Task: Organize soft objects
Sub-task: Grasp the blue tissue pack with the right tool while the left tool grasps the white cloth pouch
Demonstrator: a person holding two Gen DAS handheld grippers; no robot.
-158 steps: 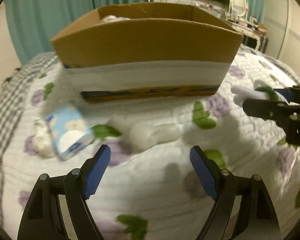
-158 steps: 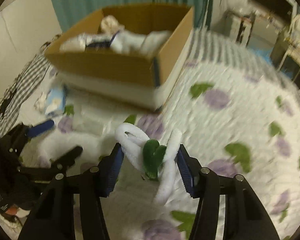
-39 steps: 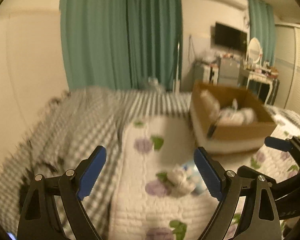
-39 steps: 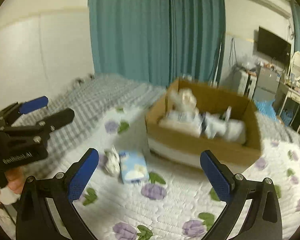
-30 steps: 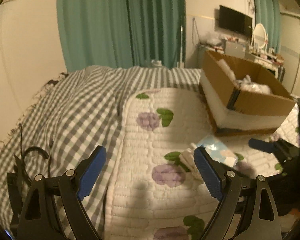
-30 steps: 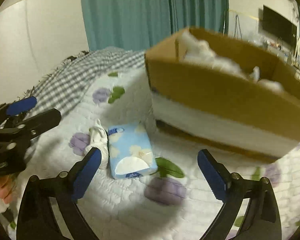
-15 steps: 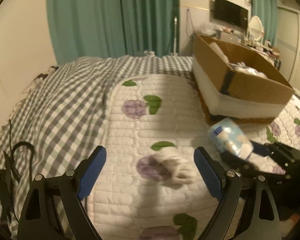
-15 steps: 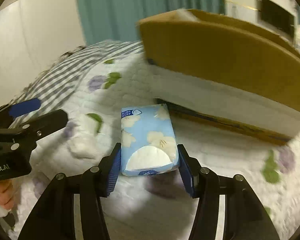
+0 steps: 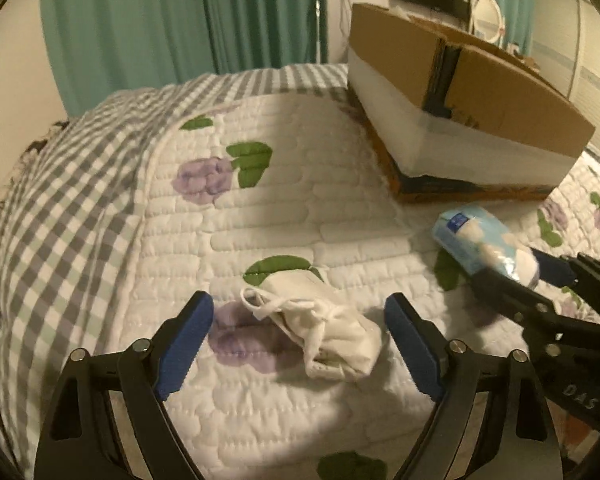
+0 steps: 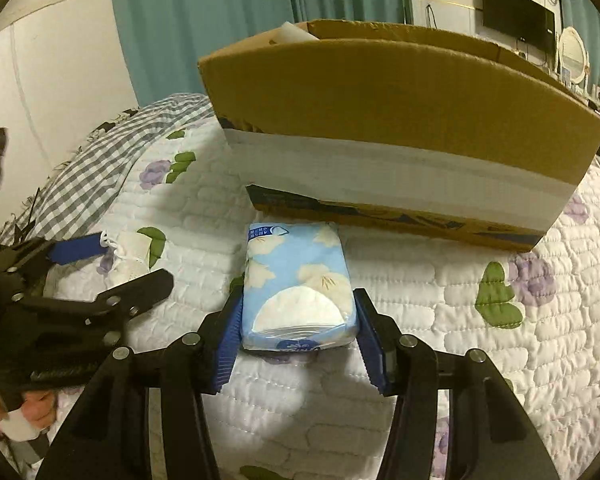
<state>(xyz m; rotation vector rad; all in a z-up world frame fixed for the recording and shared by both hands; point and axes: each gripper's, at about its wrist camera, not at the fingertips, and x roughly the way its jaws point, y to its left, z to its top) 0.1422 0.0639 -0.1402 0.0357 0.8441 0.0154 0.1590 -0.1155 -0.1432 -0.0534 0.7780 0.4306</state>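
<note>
My right gripper [image 10: 298, 340] is shut on a light blue tissue pack [image 10: 296, 280] and holds it in front of the cardboard box [image 10: 380, 92]. The pack also shows in the left wrist view [image 9: 480, 240], held in the right gripper [image 9: 528, 276]. My left gripper [image 9: 300, 344] is open, its blue pads on either side of a crumpled white cloth bag [image 9: 320, 328] that lies on the quilt. In the right wrist view the left gripper [image 10: 112, 264] sits at the left, with the white bag [image 10: 130, 260] between its fingers.
The box [image 9: 460, 112] stands on a white quilt [image 9: 280, 208] with purple flowers, over a grey checked blanket [image 9: 60, 184]. Teal curtains [image 9: 180, 20] hang behind. A TV and mirror are at the far right.
My left gripper has moved down and forward so its open pads now flank the white bag. My right gripper still grips the tissue pack, now closer to the box.
</note>
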